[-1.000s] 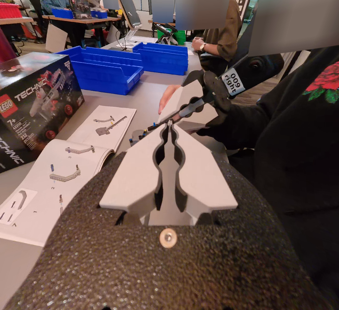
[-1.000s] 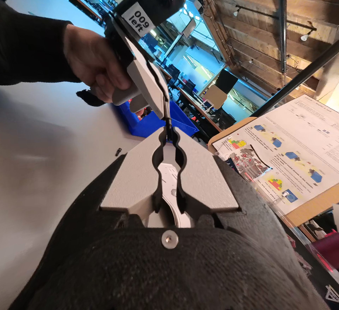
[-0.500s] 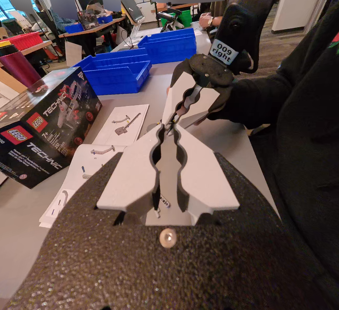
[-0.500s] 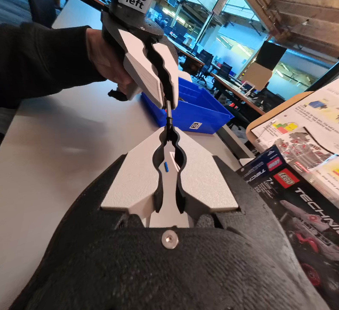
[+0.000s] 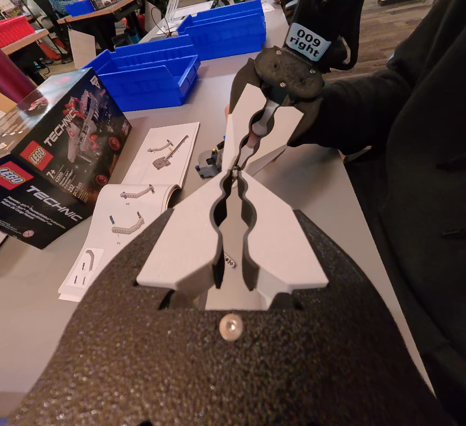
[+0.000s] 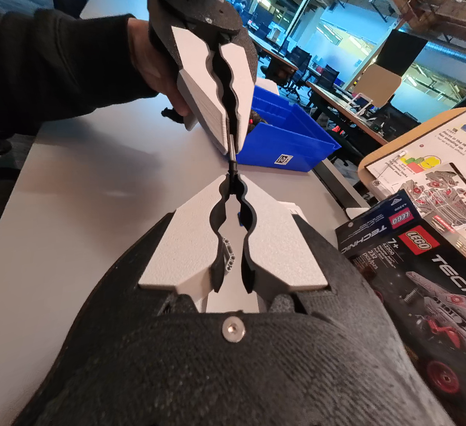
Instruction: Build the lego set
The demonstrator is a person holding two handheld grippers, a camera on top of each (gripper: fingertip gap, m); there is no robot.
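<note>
My left gripper (image 5: pixel 235 176) is shut on a thin light grey piece (image 6: pixel 232 146). My right gripper (image 6: pixel 233 180) is shut on a small black pin (image 6: pixel 233 169). The two grippers meet tip to tip above the table, and the pin touches the end of the grey piece. The right gripper (image 5: pixel 237 165) comes in from above in the left wrist view; the left gripper (image 6: pixel 232 150) does the same in the right wrist view. A grey part-built assembly with blue pins (image 5: pixel 209 162) sits on the table behind the tips. A short grey beam (image 6: pixel 228 254) and a blue pin (image 6: pixel 239 217) lie below.
An open instruction booklet (image 5: pixel 151 187) lies left of the grippers, with the black set box (image 5: pixel 58 149) beyond it. Blue bins (image 5: pixel 156 79) stand at the back; one blue bin (image 6: pixel 285 141) holds parts. The grey table (image 5: pixel 302 187) ends at the right, by a person's dark sleeve. Less than 4 cm separates the two grippers' tips.
Both grippers have stayed tip to tip while tilting, so both views now look further down at the table. The right gripper stands steeper over the left one.
</note>
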